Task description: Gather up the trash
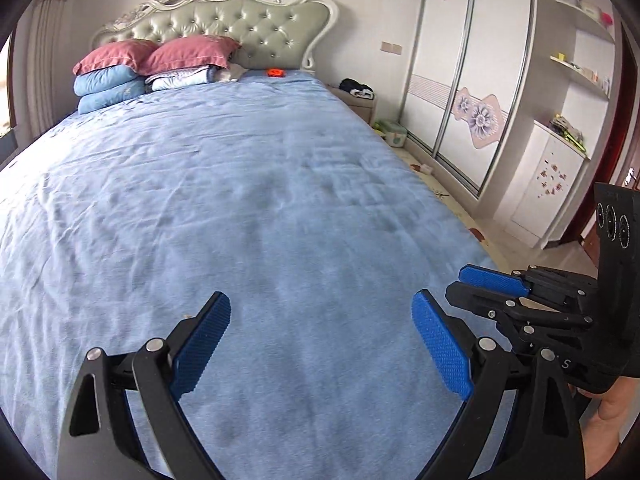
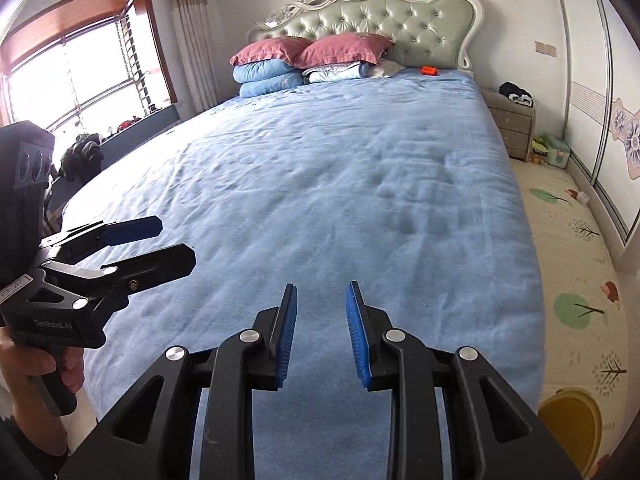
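Note:
A small orange item (image 1: pixel 275 73) lies on the blue bed sheet (image 1: pixel 240 184) at the far end by the headboard; it also shows in the right wrist view (image 2: pixel 429 70). My left gripper (image 1: pixel 322 312) is open wide and empty, held above the foot of the bed. My right gripper (image 2: pixel 321 300) is open with a narrower gap and empty, also above the foot of the bed. Each gripper shows in the other's view: the right gripper (image 1: pixel 472 280) at the right, the left gripper (image 2: pixel 176 240) at the left.
Pink and blue pillows (image 1: pixel 120 68) and folded bedding are stacked at the headboard (image 1: pixel 248 24). A nightstand (image 2: pixel 510 120) with dark cloth, a green box (image 2: pixel 554 152), a patterned floor mat (image 2: pixel 580 280) and a sliding wardrobe (image 1: pixel 460 80) are right of the bed. A window (image 2: pixel 72 76) is left.

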{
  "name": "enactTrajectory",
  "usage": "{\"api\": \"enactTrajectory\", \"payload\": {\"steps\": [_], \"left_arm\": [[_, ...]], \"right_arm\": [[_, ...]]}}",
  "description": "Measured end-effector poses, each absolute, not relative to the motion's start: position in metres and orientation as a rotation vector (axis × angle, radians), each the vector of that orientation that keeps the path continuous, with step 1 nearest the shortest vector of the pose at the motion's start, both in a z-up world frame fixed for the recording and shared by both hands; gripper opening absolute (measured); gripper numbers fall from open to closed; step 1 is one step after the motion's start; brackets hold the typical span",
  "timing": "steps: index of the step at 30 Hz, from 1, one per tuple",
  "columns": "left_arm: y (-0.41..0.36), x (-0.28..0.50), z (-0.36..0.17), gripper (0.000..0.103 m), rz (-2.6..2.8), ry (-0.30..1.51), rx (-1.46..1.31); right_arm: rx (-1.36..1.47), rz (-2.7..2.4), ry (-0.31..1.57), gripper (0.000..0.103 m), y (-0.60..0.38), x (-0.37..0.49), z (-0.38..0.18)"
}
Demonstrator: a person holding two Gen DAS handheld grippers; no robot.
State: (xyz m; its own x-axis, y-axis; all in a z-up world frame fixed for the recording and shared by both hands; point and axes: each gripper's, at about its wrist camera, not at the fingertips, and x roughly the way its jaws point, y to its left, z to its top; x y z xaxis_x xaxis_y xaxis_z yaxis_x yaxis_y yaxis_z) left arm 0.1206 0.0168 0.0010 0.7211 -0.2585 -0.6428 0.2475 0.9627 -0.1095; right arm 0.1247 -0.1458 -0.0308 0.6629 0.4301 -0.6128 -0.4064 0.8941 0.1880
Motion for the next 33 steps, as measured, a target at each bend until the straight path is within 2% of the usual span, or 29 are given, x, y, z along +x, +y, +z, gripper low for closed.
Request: {"api": "enactTrajectory", "payload": {"steps": [5, 11, 12, 14, 16, 18, 23, 33], "left_arm": [[0.044, 0.118, 0.006, 0.092, -0.216, 0.656, -0.049], [0.057, 0.120, 0.005, 0.095, -0.150, 0.567, -0.083], [0.058, 0.121, 0.004, 0.095, -0.139, 0.553, -0.083], [0.057, 0.123, 0.003, 0.097, -0.108, 0.521, -0.070], [0.056, 0.123, 0.001, 0.099, -0.088, 0.487, -0.059], [0.055, 0.124, -0.002, 0.099, -0.080, 0.465, -0.061], [0.053, 0.128, -0.011, 0.099, -0.073, 0.454, -0.058], [0.051, 0.131, -0.017, 0.099, -0.066, 0.452, -0.045]], "right_arm": [[0.021, 0.484, 0.681, 0.027, -0.123, 0.130, -0.031], [0.031, 0.432, 0.623, 0.050, -0.116, 0.138, -0.032], [0.030, 0.422, 0.614, 0.059, -0.117, 0.139, -0.032], [0.035, 0.399, 0.593, 0.070, -0.119, 0.141, -0.033], [0.039, 0.384, 0.571, 0.071, -0.122, 0.140, -0.032], [0.032, 0.370, 0.536, 0.078, -0.124, 0.137, -0.031], [0.033, 0.345, 0.474, 0.085, -0.127, 0.131, -0.028], [-0.007, 0.350, 0.456, 0.089, -0.120, 0.128, -0.033]]}}
